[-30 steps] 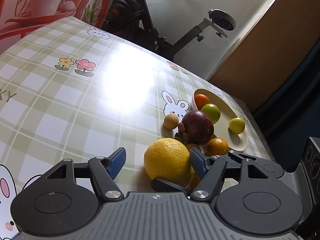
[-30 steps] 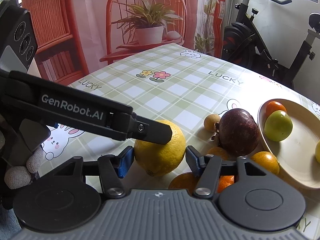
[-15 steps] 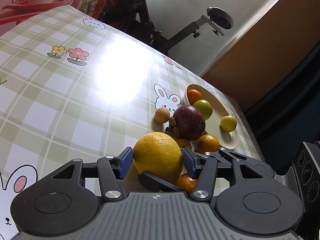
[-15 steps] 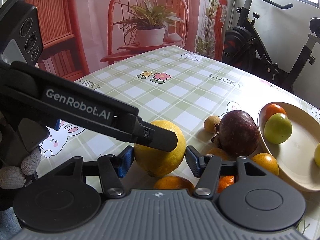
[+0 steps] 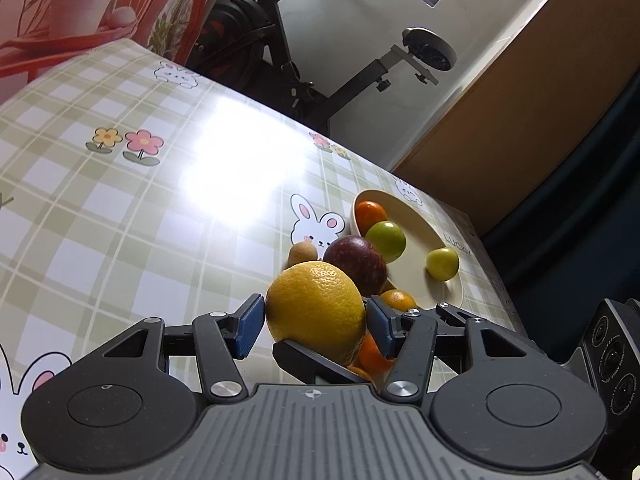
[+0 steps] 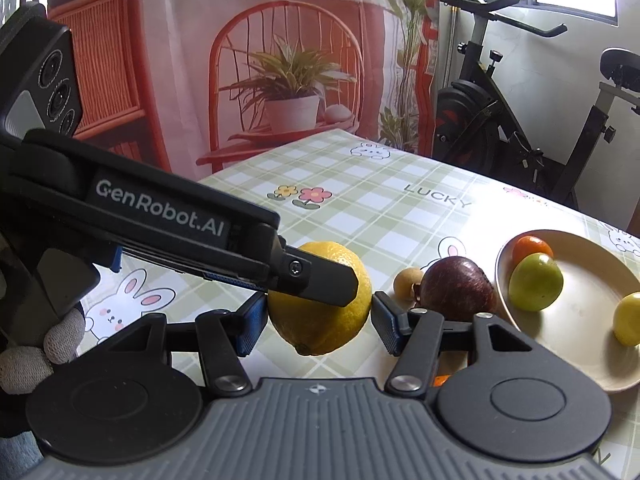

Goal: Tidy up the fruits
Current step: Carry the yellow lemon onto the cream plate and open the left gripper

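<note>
A large yellow lemon (image 5: 316, 312) (image 6: 320, 312) hangs just above the checked tablecloth, between the blue pads of both grippers. My left gripper (image 5: 316, 320) is shut on its sides. My right gripper (image 6: 318, 320) is shut on it crosswise. One left finger (image 6: 316, 284) crosses the lemon's front, and one right finger (image 5: 312, 360) shows under it. Behind it lie a dark purple fruit (image 5: 360, 260) (image 6: 458, 288), a small brown fruit (image 5: 302, 252) (image 6: 407, 282) and oranges (image 5: 398, 300). The cream plate (image 5: 448, 280) (image 6: 580, 320) holds an orange (image 6: 532, 246), a green fruit (image 6: 536, 282) and a yellow-green one (image 6: 628, 318).
An exercise bike (image 5: 280, 60) (image 6: 500, 112) stands past the table's far edge. A wooden panel (image 5: 520, 100) rises beyond the plate's side. A gloved hand (image 6: 24, 360) holds the left gripper's handle. Bare cloth (image 5: 140, 220) stretches left of the fruit.
The left gripper's pads have come in from wide open onto the lemon. The lemon has risen off the cloth with both grippers; the oranges under it have dropped out of the right view.
</note>
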